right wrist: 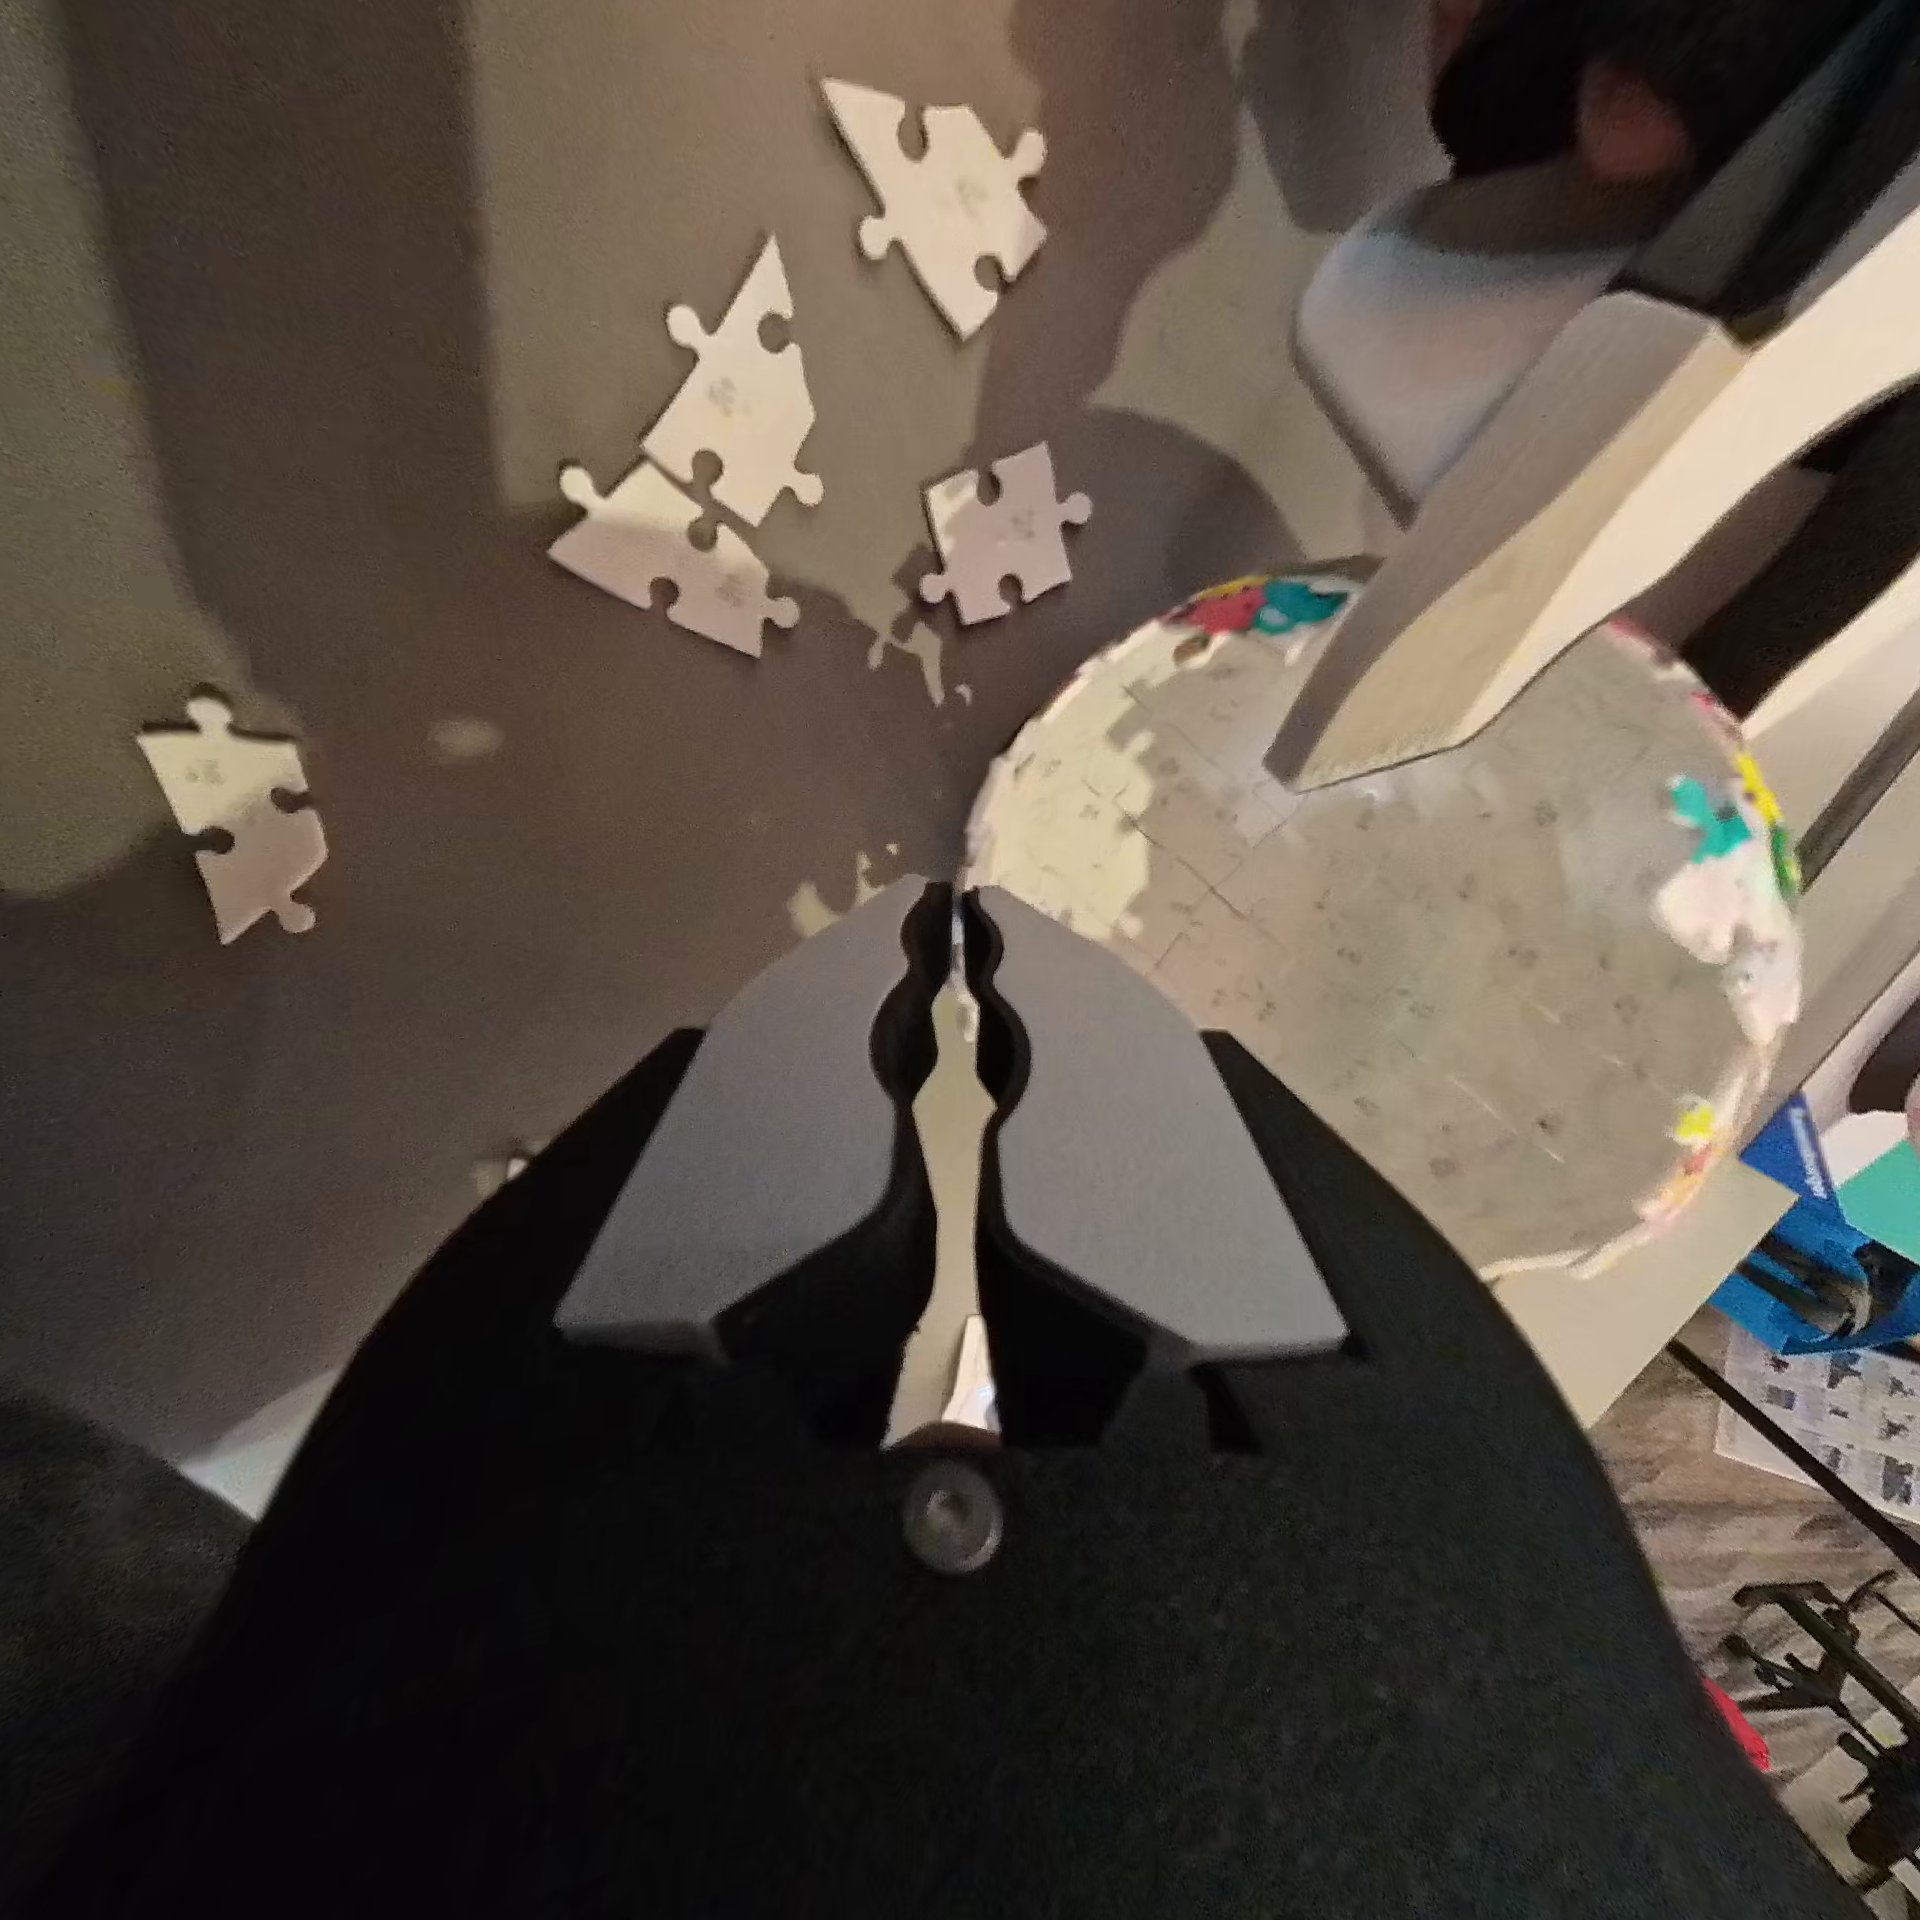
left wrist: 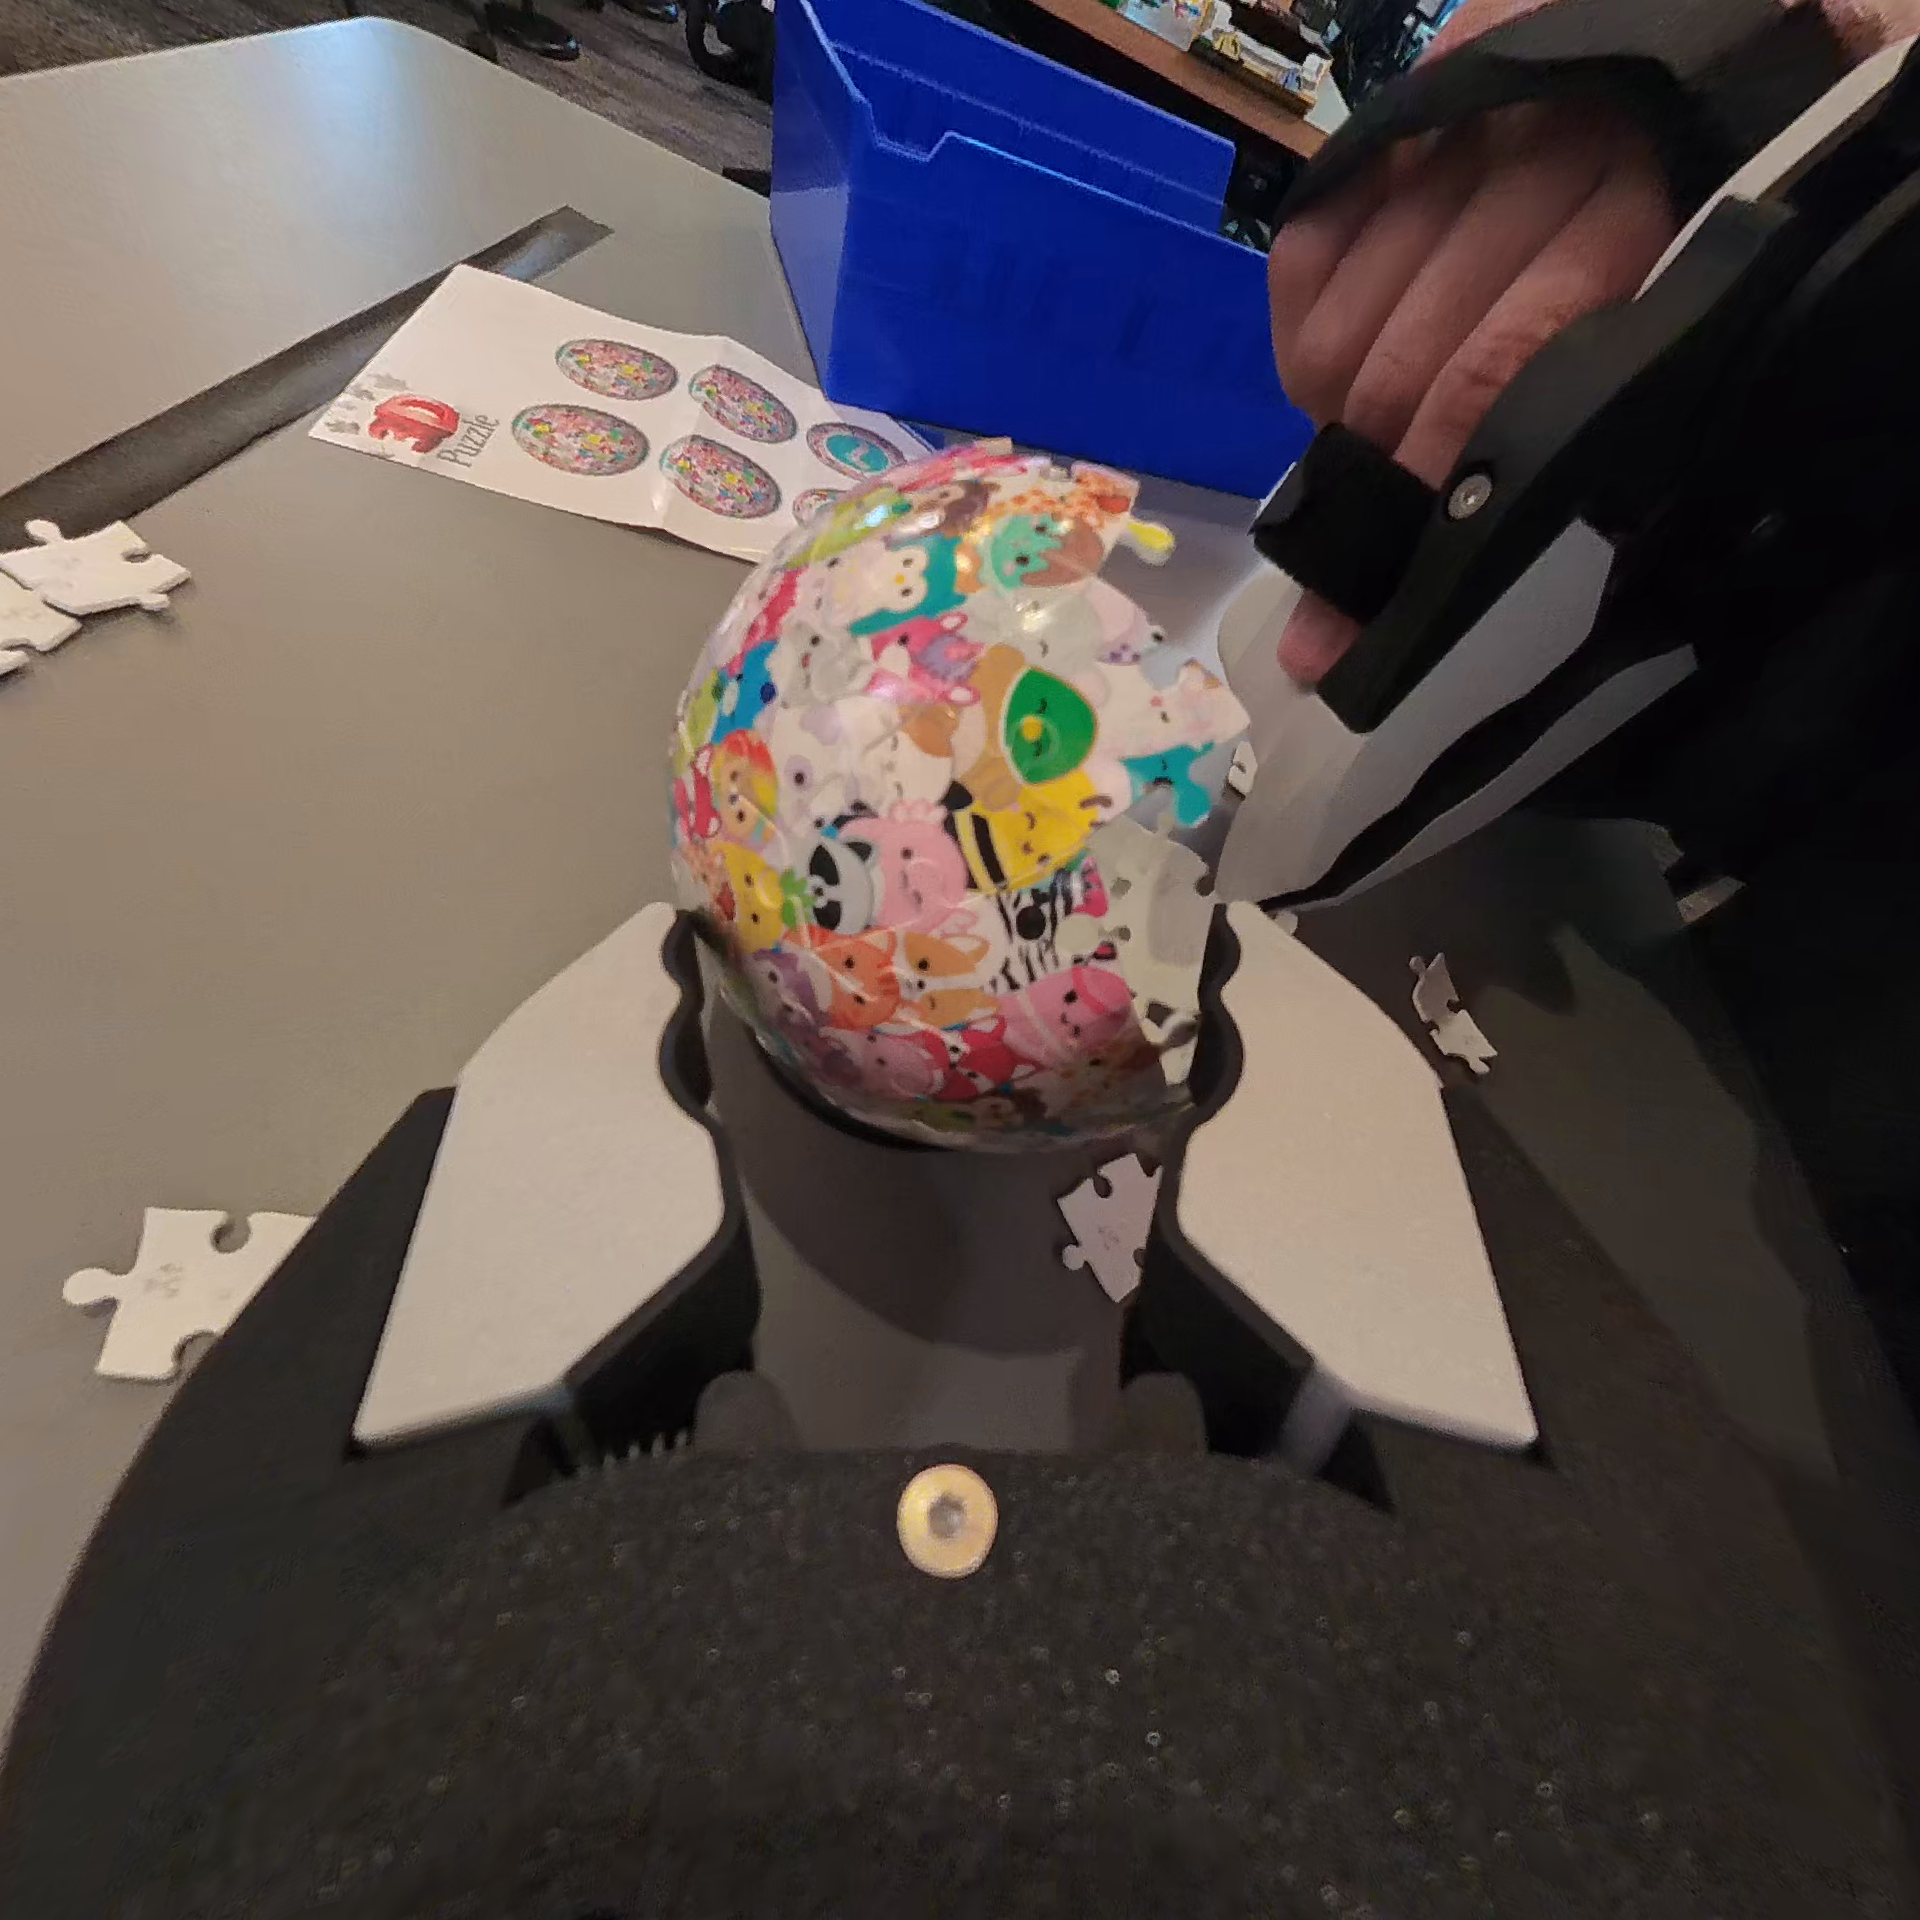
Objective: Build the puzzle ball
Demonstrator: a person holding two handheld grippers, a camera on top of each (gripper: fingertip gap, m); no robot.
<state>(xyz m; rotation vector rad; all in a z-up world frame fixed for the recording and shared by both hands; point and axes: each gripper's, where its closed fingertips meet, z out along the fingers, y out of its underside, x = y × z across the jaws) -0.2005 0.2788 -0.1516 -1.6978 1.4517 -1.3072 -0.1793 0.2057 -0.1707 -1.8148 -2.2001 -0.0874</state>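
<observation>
Where it sits: colourful, half-built puzzle ball [left wrist: 935, 810] between left tongs [left wrist: 951, 935], which clasp it.
Right tongs [right wrist: 954, 904]: nearly closed, pinching a thin white puzzle piece [right wrist: 951, 1143] beside the ball's rim.

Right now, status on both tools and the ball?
Left tool clamped on puzzle ball, ball unfinished. Right tool shut on a thin pale piece at the ball's open edge. Loose pieces on table; nothing blocking.
</observation>
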